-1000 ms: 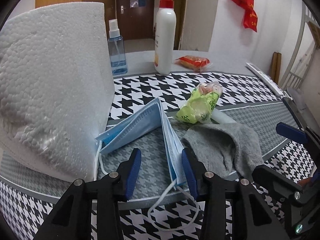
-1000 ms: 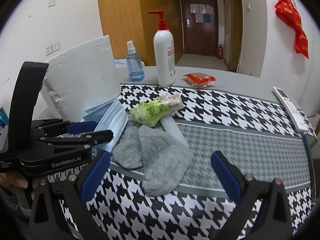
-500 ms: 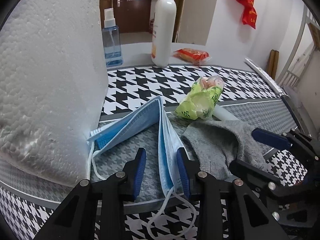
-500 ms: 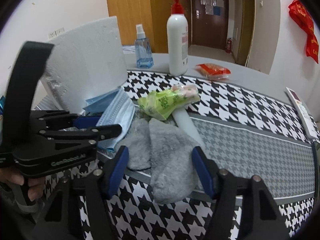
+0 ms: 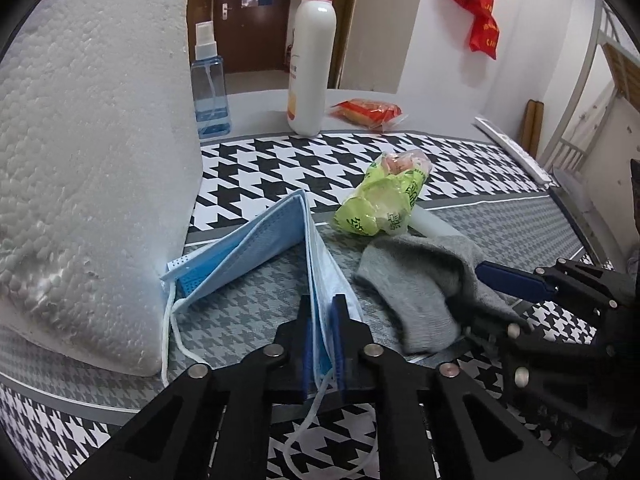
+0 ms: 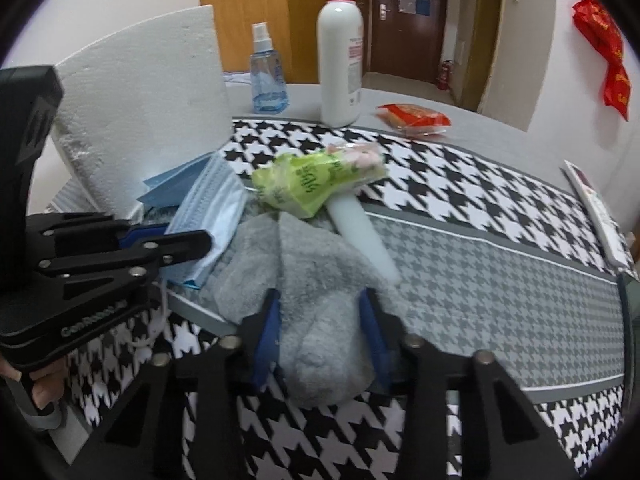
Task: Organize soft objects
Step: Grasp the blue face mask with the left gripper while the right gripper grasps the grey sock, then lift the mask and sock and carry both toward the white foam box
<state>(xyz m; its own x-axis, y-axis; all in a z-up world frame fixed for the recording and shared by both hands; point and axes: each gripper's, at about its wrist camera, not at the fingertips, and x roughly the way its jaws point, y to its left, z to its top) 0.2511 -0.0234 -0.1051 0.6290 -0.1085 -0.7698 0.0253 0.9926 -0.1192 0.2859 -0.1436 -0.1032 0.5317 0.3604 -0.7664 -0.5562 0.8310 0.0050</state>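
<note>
- Left gripper (image 5: 321, 334), its body lettered "GenRobot.AI": jaws, just closing, pinch the blue face mask (image 5: 256, 248) near the bench's (image 5: 500, 232) front edge.
- Right gripper (image 6: 320, 330): jaws, just closing, clamp the grey sock (image 6: 316, 280) beside the mask.

Even, moderately bright indoor light, seemingly from overhead; no hard shadows, only soft ones under the grey sock (image 5: 416, 292) and beside the foam block (image 5: 92, 168). Small glare patch on the white pump bottle (image 6: 340, 52). Both views are fisheye: black vignette in the corners, straight lines bowed near the edges. Left wrist view is sharp mid-frame. Right wrist view is softer overall, possibly motion blur; the sock's near end and the printing on the green packet (image 6: 308, 188) are smeared. Far doorway is dim and low in contrast.
</note>
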